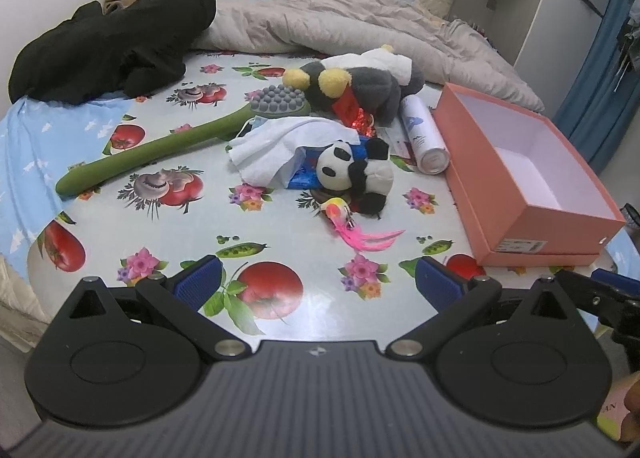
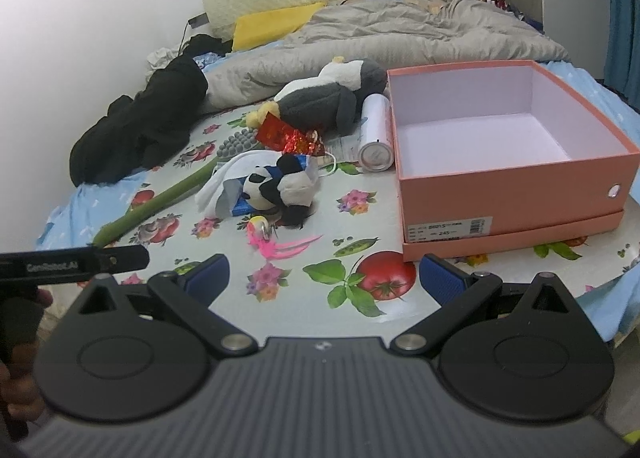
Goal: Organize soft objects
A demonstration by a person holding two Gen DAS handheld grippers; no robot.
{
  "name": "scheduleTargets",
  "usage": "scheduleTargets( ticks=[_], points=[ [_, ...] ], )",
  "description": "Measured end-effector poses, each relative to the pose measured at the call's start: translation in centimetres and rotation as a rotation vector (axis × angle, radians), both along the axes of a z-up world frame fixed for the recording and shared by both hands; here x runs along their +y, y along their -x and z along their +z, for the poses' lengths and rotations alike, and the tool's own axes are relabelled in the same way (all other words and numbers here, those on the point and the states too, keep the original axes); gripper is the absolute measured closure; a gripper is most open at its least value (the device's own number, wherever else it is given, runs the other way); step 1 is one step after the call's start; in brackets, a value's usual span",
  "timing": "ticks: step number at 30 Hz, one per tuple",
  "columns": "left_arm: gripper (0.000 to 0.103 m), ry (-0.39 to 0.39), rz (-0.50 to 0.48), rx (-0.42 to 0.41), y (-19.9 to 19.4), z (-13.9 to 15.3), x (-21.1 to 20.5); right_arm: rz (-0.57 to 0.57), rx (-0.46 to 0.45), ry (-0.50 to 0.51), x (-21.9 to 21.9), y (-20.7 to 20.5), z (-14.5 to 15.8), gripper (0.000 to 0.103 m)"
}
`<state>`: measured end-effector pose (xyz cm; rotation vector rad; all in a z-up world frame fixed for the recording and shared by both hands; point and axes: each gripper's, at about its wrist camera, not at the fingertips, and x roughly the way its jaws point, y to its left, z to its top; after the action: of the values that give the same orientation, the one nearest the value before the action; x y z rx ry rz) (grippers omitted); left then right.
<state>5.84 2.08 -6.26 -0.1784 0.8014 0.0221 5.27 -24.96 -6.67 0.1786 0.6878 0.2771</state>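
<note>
Both sets of jaws stood wide apart and held nothing: the left gripper (image 1: 318, 282) and the right gripper (image 2: 322, 278) hovered low over the near edge of the table (image 1: 320, 322), pointed inward, probably so either could reach the pile. Bare flowered cloth lay just ahead of them, giving open room to move.

Further in, at the centre of the left view, a pink feathered toy (image 1: 352, 224) lay just in front of a small panda (image 1: 354, 174), which rested partly on a white cloth (image 1: 288, 142) and a blue packet. A green long-handled brush (image 1: 168, 142) stretched towards the lower left. Behind the panda, in the upper middle, lay a larger grey plush (image 1: 360, 82) (with a red packet against it), and a white can (image 1: 424, 134) beside the box.

The pink box (image 2: 500, 186) sat open and empty at the right, its near wall close to the table edge, likely the place meant for the soft things. A rumpled blanket (image 1: 340, 22) filled the far background.
</note>
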Motion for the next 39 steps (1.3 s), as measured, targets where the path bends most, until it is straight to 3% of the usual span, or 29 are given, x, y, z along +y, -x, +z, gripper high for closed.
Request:
scheduleTargets(
  ticks=[15, 23, 25, 30, 39],
  points=[
    [0.000, 0.055, -0.005, 0.027, -4.9, -3.7, 1.8, 0.029, 0.029, 0.000, 1.5, -4.2, -1.5, 0.000],
    [0.000, 0.083, 0.004, 0.033, -7.0, -5.2, 2.0, 0.082, -0.010, -0.021, 2.4, -5.8, -1.4, 0.000],
    [0.000, 0.081, -0.004, 0.032, -7.4, -5.5, 2.1, 0.094, -0.012, -0.018, 2.8, -6.5, -1.5, 0.004],
    [0.009, 0.083, -0.017, 0.034, -8.8, -6.2, 2.3, 0.125, 0.003, -0.025, 3.9, -8.6, -2.2, 0.028],
    [0.023, 0.128, -0.040, 0.051, -12.5, -8.6, 2.3, 0.133, 0.060, -0.033, 4.9, -13.4, -4.7, 0.031]
  ],
)
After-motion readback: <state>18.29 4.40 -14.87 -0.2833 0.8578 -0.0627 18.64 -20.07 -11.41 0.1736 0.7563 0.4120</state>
